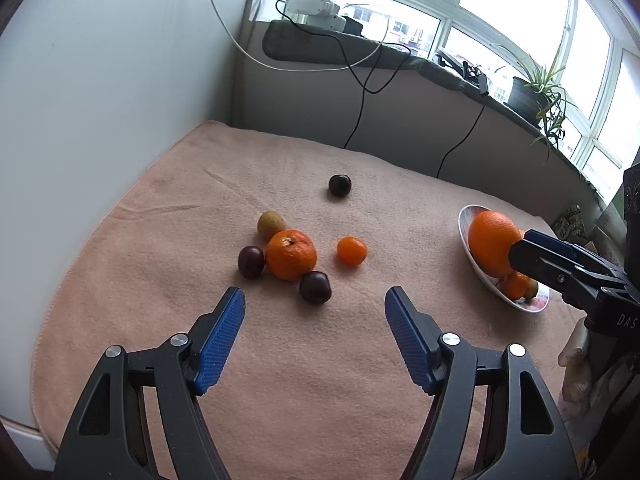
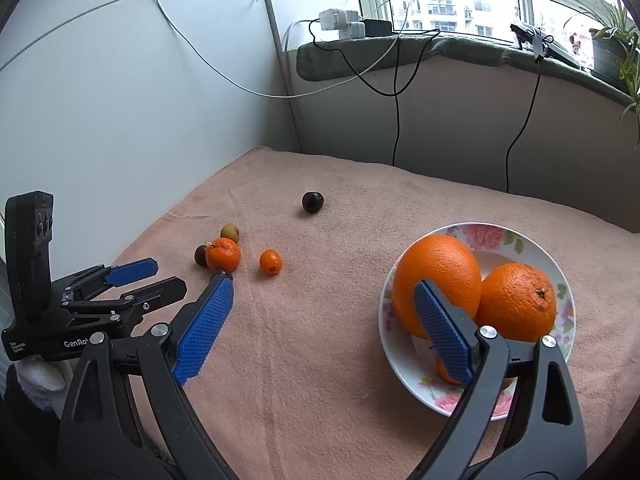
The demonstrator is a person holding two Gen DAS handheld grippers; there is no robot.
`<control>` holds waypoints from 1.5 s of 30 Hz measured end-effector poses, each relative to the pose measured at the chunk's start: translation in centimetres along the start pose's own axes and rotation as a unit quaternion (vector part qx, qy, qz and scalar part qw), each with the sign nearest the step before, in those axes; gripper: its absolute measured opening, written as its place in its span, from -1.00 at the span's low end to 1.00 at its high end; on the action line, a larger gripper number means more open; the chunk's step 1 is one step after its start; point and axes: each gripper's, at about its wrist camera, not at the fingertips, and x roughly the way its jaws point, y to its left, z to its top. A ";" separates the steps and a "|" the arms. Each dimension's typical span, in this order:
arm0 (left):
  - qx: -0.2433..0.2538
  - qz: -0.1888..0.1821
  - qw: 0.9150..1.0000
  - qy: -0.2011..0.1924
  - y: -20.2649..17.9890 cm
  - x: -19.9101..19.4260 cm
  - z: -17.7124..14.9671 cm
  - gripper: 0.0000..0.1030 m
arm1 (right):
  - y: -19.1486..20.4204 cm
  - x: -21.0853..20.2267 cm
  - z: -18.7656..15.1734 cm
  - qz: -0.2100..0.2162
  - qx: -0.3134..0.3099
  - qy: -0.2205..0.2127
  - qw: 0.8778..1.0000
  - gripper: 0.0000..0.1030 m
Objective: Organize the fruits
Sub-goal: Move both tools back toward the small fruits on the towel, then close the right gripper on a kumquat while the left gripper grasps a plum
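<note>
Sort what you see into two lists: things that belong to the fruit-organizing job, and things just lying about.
Belongs to the job:
floral plate
two large oranges
mandarin
small tangerine
kiwi
three dark plums

Just lying about:
potted plant
power adapters
cables

Before me a peach blanket (image 1: 280, 360) covers the surface. A white wall (image 1: 100, 80) stands left; ahead, bright windows (image 2: 452, 4) above a grey-padded sill (image 2: 440, 50) with chargers (image 2: 340, 24), dangling cables (image 2: 396, 120) and a potted plant (image 1: 532, 92).
</note>
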 end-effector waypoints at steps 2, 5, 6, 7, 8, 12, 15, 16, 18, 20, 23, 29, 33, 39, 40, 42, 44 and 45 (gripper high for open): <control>-0.011 -0.001 1.000 0.003 1.1 0.0 -0.2 0.40 | 0.5 0.7 0.2 0.007 -0.002 0.005 1.000 0.82; -0.021 0.002 1.000 0.007 2.2 0.2 -0.4 0.29 | 1.2 1.8 0.5 0.017 -0.006 0.016 1.000 0.82; -0.022 0.004 1.000 0.008 2.5 0.4 -0.4 0.27 | 1.4 2.2 0.5 0.022 -0.007 0.020 1.000 0.82; -0.023 0.005 1.000 0.008 2.8 0.5 -0.4 0.22 | 1.7 2.5 0.5 0.024 -0.009 0.023 0.999 0.82; -0.025 0.003 1.000 0.010 3.0 0.7 -0.3 0.18 | 1.9 2.9 0.6 0.026 -0.010 0.026 0.999 0.82; -0.027 0.003 1.000 0.015 3.9 1.4 0.0 -0.06 | 2.3 4.5 0.8 0.041 -0.007 0.038 0.998 0.82; -0.023 0.003 1.000 0.020 4.4 2.2 0.3 -0.18 | 2.7 5.9 0.9 0.049 -0.007 0.055 0.997 0.56; -0.022 0.006 0.999 0.023 4.5 2.5 0.3 -0.23 | 2.7 6.4 0.9 0.052 -0.005 0.059 0.997 0.47; -0.021 0.004 0.999 0.029 4.8 3.0 0.5 -0.28 | 2.8 7.4 0.9 0.057 -0.003 0.069 0.996 0.36; -0.020 0.002 0.999 0.033 5.0 3.4 0.6 -0.31 | 3.0 8.4 0.9 0.058 -0.006 0.079 0.995 0.19; -0.020 0.001 0.999 0.038 5.2 4.0 0.8 -0.37 | 2.9 9.8 1.0 0.056 -0.005 0.091 0.994 0.07; -0.011 0.005 0.999 0.047 5.1 5.0 1.2 -0.44 | 2.5 11.9 1.1 0.063 0.005 0.107 0.992 -0.13; -0.005 0.006 0.999 0.051 5.2 5.5 1.6 -0.44 | 2.6 12.9 1.1 0.067 0.003 0.113 0.991 -0.15; 0.001 0.007 0.999 0.052 5.0 5.8 2.0 -0.49 | 2.5 14.1 1.1 0.073 0.006 0.122 0.990 -0.26; 0.001 0.006 0.999 0.052 5.1 5.9 2.1 -0.49 | 2.5 14.1 1.2 0.074 0.005 0.122 0.990 -0.26; 0.001 0.002 0.999 0.053 5.1 5.9 2.1 -0.55 | 2.6 14.3 1.3 0.074 0.005 0.121 0.990 -0.26; 0.003 0.000 0.999 0.054 5.1 5.9 2.1 -0.57 | 2.7 14.6 1.3 0.076 0.005 0.121 0.990 -0.26; 0.005 -0.001 0.998 0.055 5.0 5.9 2.1 -0.58 | 2.7 14.6 1.3 0.078 0.004 0.121 0.989 -0.27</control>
